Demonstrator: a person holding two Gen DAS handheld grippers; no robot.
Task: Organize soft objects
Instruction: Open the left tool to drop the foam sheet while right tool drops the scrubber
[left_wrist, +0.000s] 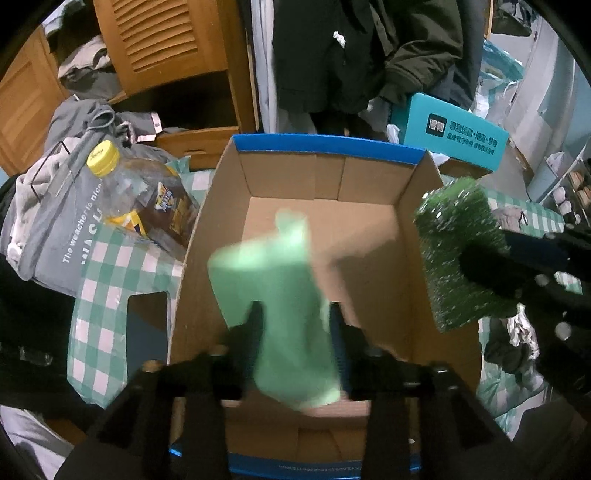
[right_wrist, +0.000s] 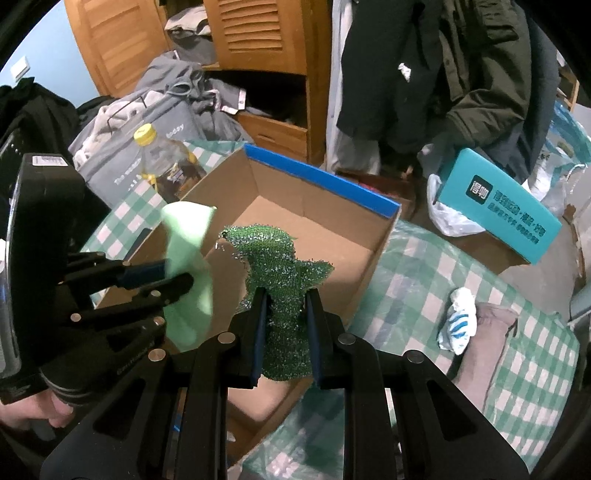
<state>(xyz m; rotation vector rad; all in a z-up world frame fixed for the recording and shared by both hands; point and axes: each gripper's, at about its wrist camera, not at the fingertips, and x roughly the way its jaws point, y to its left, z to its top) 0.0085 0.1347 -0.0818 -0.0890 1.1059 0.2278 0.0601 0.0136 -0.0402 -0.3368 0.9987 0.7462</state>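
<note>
Left wrist view: the left gripper (left_wrist: 295, 325) hangs over the open box (left_wrist: 325, 147), its jaws spread to either side of a pale green cloth (left_wrist: 273, 295). The cloth is blurred, and whether the pads touch it cannot be told; it looks to be slipping free toward the box floor. The right gripper (right_wrist: 284, 314) has its jaws pressed on a dark green scourer (right_wrist: 280, 266), held above the box's near right wall.

To do the drop well, the left jaws should stay wide and lift straight up so the cloth does not snag. The right hand should carry the scourer further over bare cardboard before letting go, since it sits close to the rim.

The cloth is thin, smooth and limp. The scourer is coarse, glittery, stiff enough to hold a bent shape. The box is plain corrugated card with a blue edge. It rests on a green checked cover (right_wrist: 424, 288).
</note>
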